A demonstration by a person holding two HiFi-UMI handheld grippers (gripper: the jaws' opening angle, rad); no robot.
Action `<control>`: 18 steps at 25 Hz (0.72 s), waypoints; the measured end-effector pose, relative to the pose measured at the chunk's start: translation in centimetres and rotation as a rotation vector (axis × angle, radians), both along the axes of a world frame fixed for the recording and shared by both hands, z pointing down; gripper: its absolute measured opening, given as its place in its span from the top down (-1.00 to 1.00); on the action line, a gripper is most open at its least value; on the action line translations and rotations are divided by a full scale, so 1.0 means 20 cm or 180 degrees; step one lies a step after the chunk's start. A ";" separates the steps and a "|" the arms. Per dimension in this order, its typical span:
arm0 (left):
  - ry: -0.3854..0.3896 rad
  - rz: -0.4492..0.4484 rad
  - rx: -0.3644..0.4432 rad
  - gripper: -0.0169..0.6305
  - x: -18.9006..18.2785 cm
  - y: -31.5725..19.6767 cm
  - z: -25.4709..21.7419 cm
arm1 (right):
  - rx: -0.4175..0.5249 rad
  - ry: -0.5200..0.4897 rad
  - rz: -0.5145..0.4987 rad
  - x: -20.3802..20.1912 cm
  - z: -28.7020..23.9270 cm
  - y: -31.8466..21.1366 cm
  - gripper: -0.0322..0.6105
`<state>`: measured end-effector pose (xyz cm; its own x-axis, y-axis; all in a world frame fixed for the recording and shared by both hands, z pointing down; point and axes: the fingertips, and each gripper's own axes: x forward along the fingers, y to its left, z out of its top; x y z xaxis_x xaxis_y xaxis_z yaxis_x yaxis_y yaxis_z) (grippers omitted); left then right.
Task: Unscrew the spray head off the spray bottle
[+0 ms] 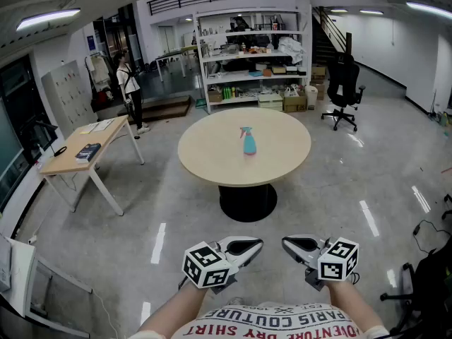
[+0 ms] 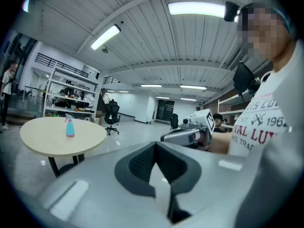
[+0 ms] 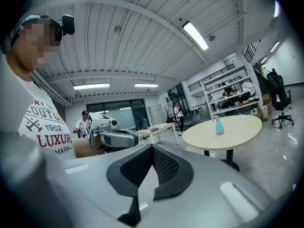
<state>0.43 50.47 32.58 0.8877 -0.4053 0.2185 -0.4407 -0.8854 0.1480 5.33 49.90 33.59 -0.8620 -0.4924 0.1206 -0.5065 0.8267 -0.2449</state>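
Well, the spray bottle (image 1: pixel 248 141) stands upright near the middle of the round, pale wooden counter (image 1: pixel 212 157). Its teal body carries a pinkish spray head (image 1: pixel 245 129), which is still on the bottle. Nothing else sits on that counter.

The person stands well back from it on the glossy floor (image 1: pixel 339 182), holding both tools low in front of the printed shirt (image 1: pixel 272 323). The left gripper (image 1: pixel 251 245) has its jaws pressed fully together with nothing between them, and its marker cube (image 1: pixel 205 263) faces up. The right gripper (image 1: pixel 293 244) is the same: jaws closed tight and empty, with its marker cube (image 1: pixel 339 258) near the wrist. The two tips point toward each other and slightly forward, near but not touching. Both are well apart from the bottle.

Behind the counter, a white shelving unit (image 1: pixel 247 55) is crowded with boxes and odds and ends. A black office chair (image 1: pixel 344 83) is off to the right of it. To the left stands a second, rectangular counter (image 1: pixel 85 147) with a dark object on it, and another person (image 1: pixel 131 90) stands beyond that.
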 end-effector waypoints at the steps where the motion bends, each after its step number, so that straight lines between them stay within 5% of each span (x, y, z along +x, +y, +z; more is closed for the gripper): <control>1: -0.0006 -0.0014 -0.0002 0.95 0.01 -0.02 0.01 | -0.0006 -0.0003 -0.0002 0.01 0.01 -0.02 0.90; 11: 0.0018 -0.0102 -0.0148 0.95 -0.07 -0.53 0.18 | -0.0148 -0.0019 -0.0032 -0.05 0.18 -0.53 0.90; 18: 0.0028 -0.0121 -0.0310 0.95 -0.13 -1.37 0.37 | -0.0345 0.0040 0.0051 -0.10 0.36 -1.36 0.90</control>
